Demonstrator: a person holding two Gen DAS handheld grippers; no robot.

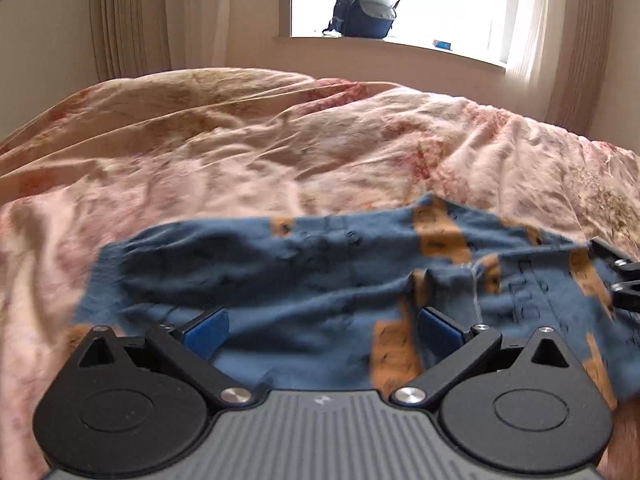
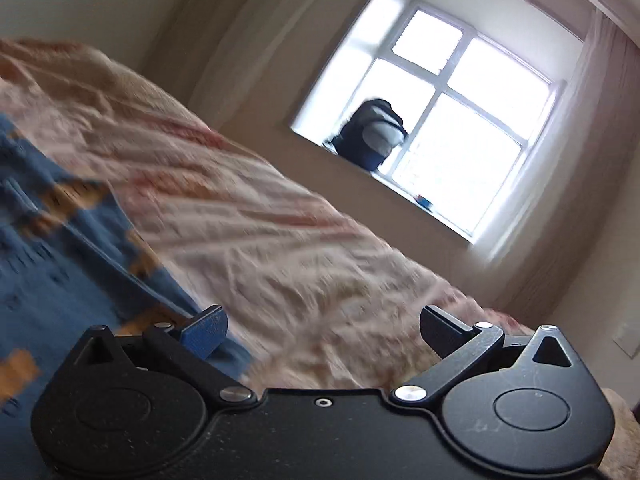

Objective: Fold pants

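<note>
Blue pants [image 1: 304,280] with orange patches lie bunched across the pink floral bedspread [image 1: 240,152]. My left gripper [image 1: 320,332] hovers low over their near edge, jaws wide open, blue pads on either side of the cloth with nothing pinched. In the left wrist view the right gripper's black fingertips [image 1: 618,280] show at the pants' right end. The right wrist view is tilted and blurred: my right gripper [image 2: 324,332] is open, the pants [image 2: 52,240] lie to its left, and bare bedspread [image 2: 304,264] sits between its fingers.
A dark backpack [image 1: 366,6] stands open on the windowsill beyond the bed, with a small blue object [image 1: 442,44] beside it. Curtains hang at both sides of the window. The bedspread is wrinkled, with room behind the pants.
</note>
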